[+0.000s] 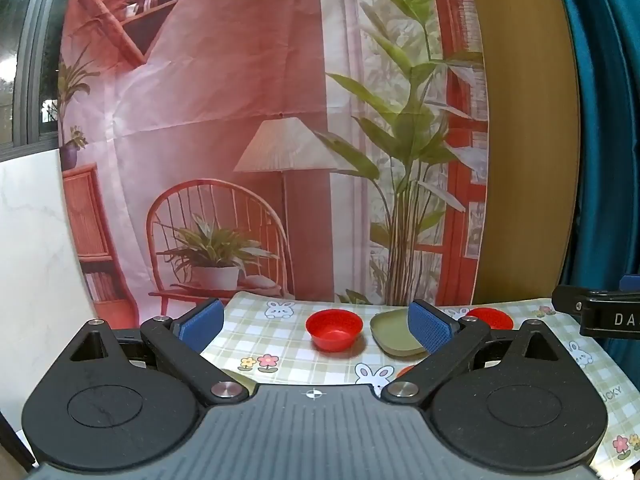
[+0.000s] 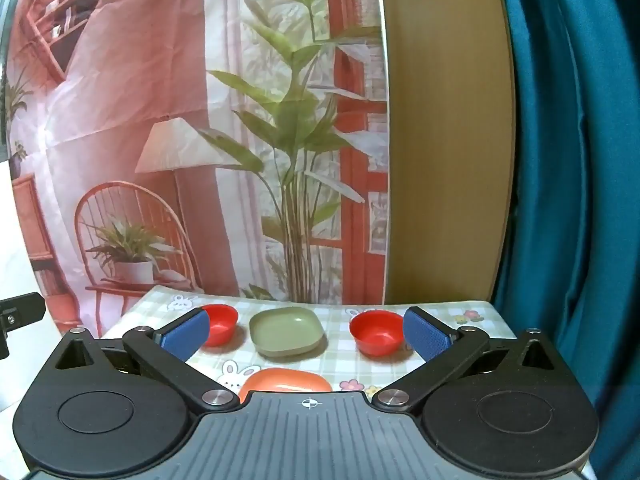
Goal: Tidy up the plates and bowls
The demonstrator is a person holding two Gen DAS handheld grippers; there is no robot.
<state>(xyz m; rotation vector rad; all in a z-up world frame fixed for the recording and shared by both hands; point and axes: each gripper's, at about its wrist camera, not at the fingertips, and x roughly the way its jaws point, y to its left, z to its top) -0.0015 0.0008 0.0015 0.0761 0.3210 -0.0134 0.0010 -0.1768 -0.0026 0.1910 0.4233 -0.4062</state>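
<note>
Both hand-held grippers gape empty above round red bowls and a squarish green plate.

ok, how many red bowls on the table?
2. One red bowl sits left of the green plate, the other red bowl right of it. The orange plate in front is partly hidden by the right tongs' body, so more could be hidden near the camera.
</note>
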